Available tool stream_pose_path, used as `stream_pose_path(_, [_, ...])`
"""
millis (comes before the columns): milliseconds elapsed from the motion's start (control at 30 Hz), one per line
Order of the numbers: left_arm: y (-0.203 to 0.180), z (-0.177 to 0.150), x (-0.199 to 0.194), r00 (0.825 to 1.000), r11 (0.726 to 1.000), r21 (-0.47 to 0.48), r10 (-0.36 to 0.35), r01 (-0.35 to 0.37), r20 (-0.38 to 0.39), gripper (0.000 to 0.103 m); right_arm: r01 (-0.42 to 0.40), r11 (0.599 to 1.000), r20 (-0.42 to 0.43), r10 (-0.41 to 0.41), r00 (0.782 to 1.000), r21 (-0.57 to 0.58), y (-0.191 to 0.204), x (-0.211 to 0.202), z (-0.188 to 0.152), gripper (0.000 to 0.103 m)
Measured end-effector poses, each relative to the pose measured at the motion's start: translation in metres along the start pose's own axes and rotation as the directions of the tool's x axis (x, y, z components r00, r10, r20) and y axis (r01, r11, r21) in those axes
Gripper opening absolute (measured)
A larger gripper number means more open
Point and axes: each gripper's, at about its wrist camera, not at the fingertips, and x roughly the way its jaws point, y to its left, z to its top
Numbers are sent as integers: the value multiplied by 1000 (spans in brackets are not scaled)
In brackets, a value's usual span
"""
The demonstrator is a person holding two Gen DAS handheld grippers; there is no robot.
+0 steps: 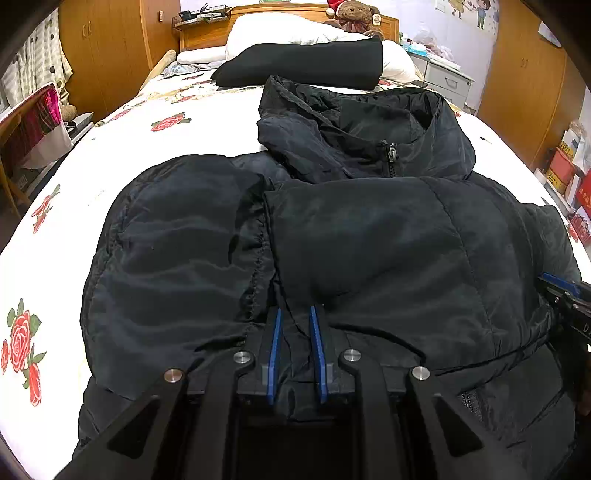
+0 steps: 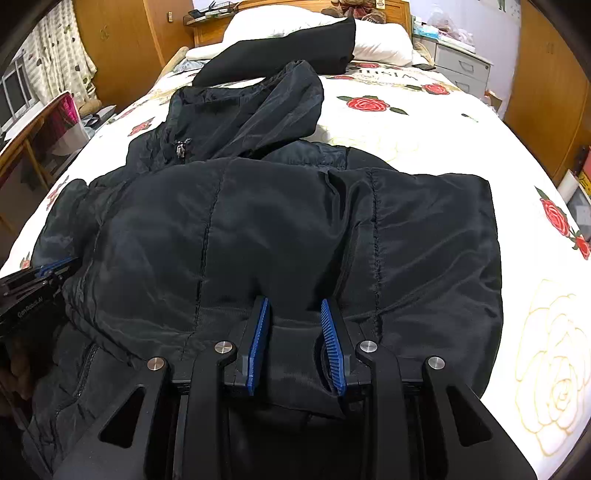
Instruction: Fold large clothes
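Note:
A large black padded jacket [image 1: 369, 236] lies on the rose-print bed sheet [image 1: 122, 155], hood [image 1: 362, 125] toward the headboard, both sleeves folded across the body. My left gripper [image 1: 296, 314] is shut on a fold of the jacket near its hem, fabric pinched between the blue pads. My right gripper [image 2: 293, 306] is shut on a thicker fold of the same jacket [image 2: 295, 221], its jaws held wider by the bunched fabric. Each gripper shows at the edge of the other's view: the right one in the left wrist view [image 1: 565, 299], the left one in the right wrist view [image 2: 40, 280].
A folded black garment [image 1: 306, 62] lies on the white pillows [image 1: 280, 26] at the head of the bed. A wooden chair [image 1: 26, 125] stands left of the bed. A grey drawer unit [image 1: 447, 79] and wardrobes [image 1: 528, 96] stand to the right.

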Motion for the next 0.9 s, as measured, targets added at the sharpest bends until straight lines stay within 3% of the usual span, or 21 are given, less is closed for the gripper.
stream_pose_path(233, [1,2,-15,1000,1000,2,2,-2,-24,19,-6,1000,-11,6,1000,13,-1,-11,5,31])
stream_pose_path(367, [13,15,-46,999,998,-22,-54,54,3,19,-40,998,4,40,999,43,-5,-35,18,45])
stream_pose_path(433, [19,26,-62,997,997,-18,-71,72,31,20,-54,997,35,52,998,51,-6,-52,29,45])
stream_pose_path(600, [32,68,-81,993,997,-6,-78,79,85,42,-83,996,82,79,994,46,-7,-72,70,46])
stream_pose_path(733, [37,108,-72,991,998,14,-69,68,111,49,-93,995,93,89,992,42,-10,-65,107,46])
stream_pose_path(900, [39,159,-31,993,998,15,-57,56,105,51,-91,994,84,86,993,62,-19,-33,152,46])
